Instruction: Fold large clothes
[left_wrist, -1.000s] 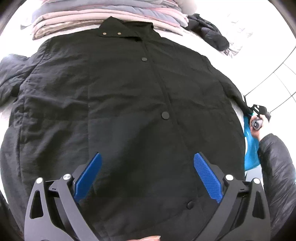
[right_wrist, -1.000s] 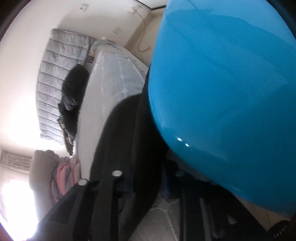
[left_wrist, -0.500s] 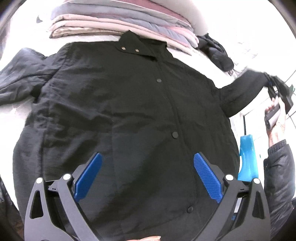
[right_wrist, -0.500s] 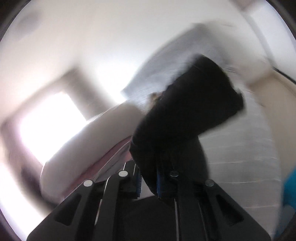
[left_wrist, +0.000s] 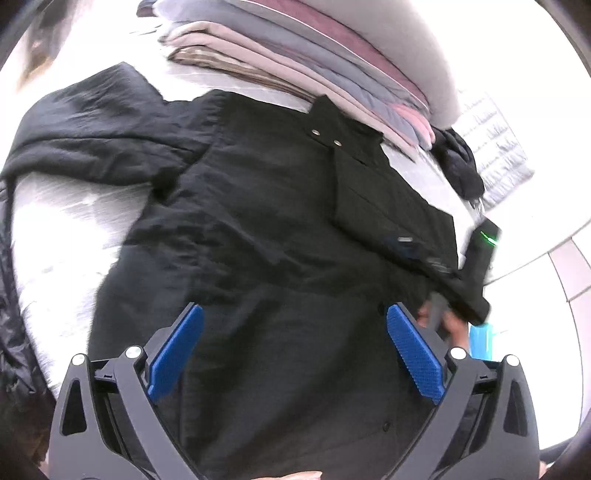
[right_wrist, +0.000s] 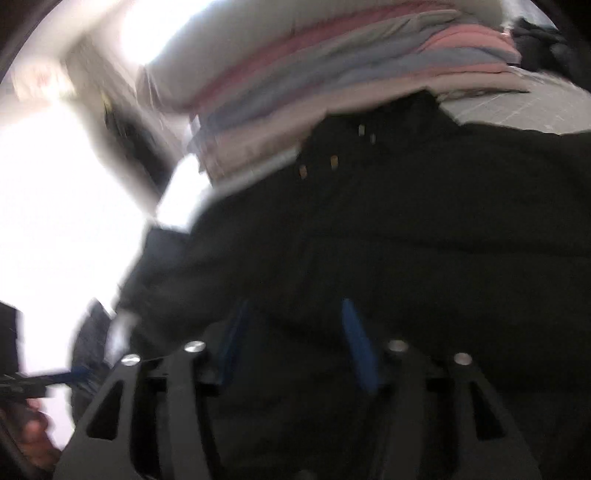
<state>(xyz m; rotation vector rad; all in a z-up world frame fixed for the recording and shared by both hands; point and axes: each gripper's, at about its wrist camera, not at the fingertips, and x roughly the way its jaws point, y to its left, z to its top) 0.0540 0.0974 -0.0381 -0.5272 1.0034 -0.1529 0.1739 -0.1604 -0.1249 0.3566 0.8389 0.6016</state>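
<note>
White bed (left_wrist: 66, 221) bare at left beside black jacket (left_wrist: 277, 240), spread flat, collar touching folded stack (left_wrist: 332, 74). Right sleeve (left_wrist: 399, 206) laid across chest. Left gripper (left_wrist: 295, 350) spread wide above hem, gripping nothing. Right gripper (right_wrist: 291, 343) just been opening, sleeve released, jaws apart above jacket.

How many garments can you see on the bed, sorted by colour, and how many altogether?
Black: 2, the black jacket spread flat and a small crumpled black garment beside the stack.
Pink, mauve or beige: about 4 folded layers in the stack.
Grey-blue: about 2 folded layers in that stack.
Total: about 8; the stack's layers are hard to separate.
</note>
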